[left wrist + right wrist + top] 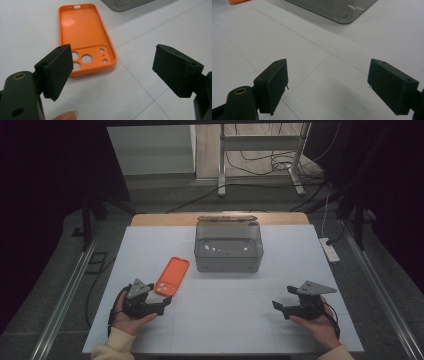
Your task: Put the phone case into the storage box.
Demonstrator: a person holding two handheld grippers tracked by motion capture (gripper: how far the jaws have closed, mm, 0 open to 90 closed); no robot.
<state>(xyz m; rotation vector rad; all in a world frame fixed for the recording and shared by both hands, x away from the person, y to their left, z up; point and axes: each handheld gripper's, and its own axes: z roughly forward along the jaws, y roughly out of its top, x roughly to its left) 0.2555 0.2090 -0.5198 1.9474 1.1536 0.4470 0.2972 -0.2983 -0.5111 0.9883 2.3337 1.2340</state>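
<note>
High view: orange phone case (pixel 171 276) lies just beyond the wide-open, empty left gripper (pixel 166 302).

This looks like a lab recording booth. Black curtains (pixel 45 195) flank a white gridded table (pixel 230 320); at twelve o'clock, loose black cables (pixel 265 162) trail round a grey metal stand (pixel 260 142).

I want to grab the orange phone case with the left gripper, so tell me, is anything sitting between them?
Nothing visible. The left gripper is open, and the orange phone case lies flat on the white table just ahead of its jaws, with bare tabletop between. The grey box sits farther back, off that line.
</note>
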